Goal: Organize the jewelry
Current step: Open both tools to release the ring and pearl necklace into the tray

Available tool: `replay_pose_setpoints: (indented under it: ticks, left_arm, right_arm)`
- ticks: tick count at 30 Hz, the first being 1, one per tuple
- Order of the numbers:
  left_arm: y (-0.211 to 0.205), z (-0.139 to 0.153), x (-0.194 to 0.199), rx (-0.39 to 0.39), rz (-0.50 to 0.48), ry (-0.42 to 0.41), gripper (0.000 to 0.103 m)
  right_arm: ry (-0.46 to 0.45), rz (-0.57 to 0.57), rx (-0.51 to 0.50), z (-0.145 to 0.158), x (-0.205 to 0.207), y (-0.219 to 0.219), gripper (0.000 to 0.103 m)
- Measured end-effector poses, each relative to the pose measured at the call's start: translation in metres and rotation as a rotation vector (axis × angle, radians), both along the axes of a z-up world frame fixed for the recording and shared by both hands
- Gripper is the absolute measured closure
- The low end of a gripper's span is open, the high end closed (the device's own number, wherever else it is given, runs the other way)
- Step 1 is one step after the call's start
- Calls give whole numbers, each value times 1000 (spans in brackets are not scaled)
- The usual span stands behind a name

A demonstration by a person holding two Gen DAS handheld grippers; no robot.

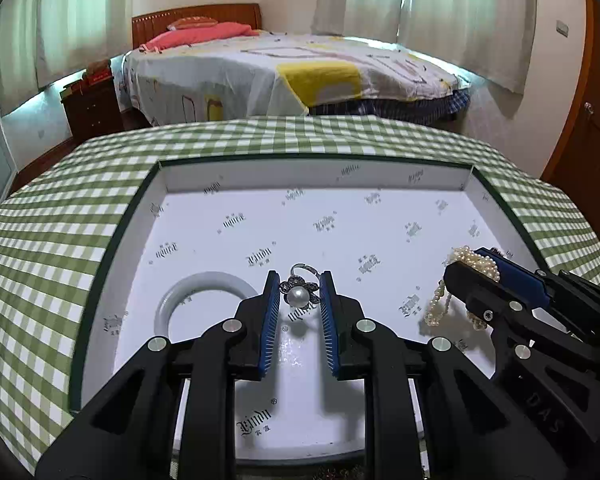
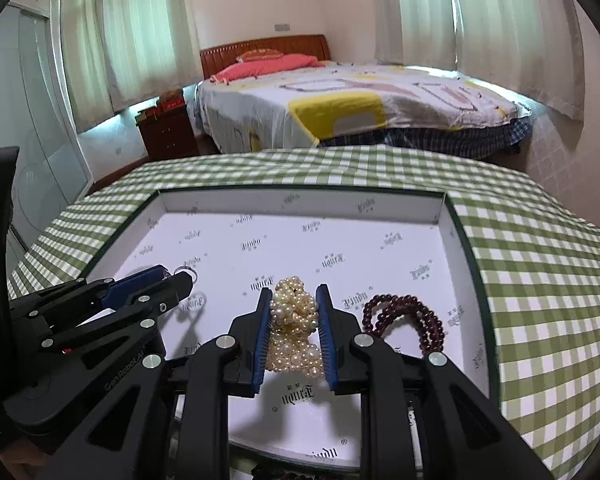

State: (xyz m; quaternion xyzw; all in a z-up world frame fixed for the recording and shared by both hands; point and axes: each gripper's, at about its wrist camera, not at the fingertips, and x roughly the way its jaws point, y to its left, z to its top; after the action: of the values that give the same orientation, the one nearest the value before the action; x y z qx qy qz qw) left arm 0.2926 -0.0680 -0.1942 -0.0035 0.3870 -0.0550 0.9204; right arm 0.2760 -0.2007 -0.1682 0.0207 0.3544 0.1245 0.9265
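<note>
A shallow white box (image 1: 320, 178) with printed logos lies on a green checked tablecloth. My left gripper (image 1: 299, 280) is shut on a pearl flower ring (image 1: 299, 293), held over the box floor. A white bangle (image 1: 168, 300) lies on the box floor to its left. My right gripper (image 2: 294, 294) is shut on a bunched pearl necklace (image 2: 294, 324), some strands hanging below the pads. A dark red bead bracelet (image 2: 404, 318) lies in the box just right of it. Each gripper shows in the other's view: the right gripper (image 1: 474, 258) and the left gripper (image 2: 176, 272).
The box rim (image 2: 300, 192) stands a little above the checked tablecloth (image 2: 540, 280), which covers the table (image 1: 40, 240) on all sides. Beyond the table are a bed (image 1: 280, 68), a dark wooden nightstand (image 1: 92, 108) and curtained windows.
</note>
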Motion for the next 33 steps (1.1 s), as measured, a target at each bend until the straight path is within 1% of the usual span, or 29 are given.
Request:
replay_pose_setpoints:
  ticks: [3,9,11,12,13,17,22,26,28,33]
  left_arm:
    - [1,-4,4,-14,-5,26,83]
    - [0,-11,11,-20,-12,75,81]
    - [1,-11,11,-24,-9,76,71]
    - [1,-12,12,-30,-11,76,68]
    - [1,-12,12,-30,-10,76,63]
    - [5,-10,9,-42,4,69,53]
    - [8,3,0,-37,6,22,47]
    - [11,18,-7,-43,13,-15,47]
    - [13,28,-14,-40,20,-48,47]
    - [22,50,-39,-2,42,-142,47]
  right_arm:
    - [35,5,3,-5,5,0,80]
    - [67,13,-3,-9,9,4,79]
    - [71,13,-1,-9,10,3,77]
    - [73,11,1,-9,10,3,74]
    - [73,9,3,-9,10,2,69]
    - [67,-1,8,-9,10,-1,67]
    - [37,-3,1,-2,3,-1,67]
    - [4,-9,4,8,-7,-5,67]
    - [-11,-13,11,15,-11,-7,67]
    - [-58,-42,24,32,-30,-14,67]
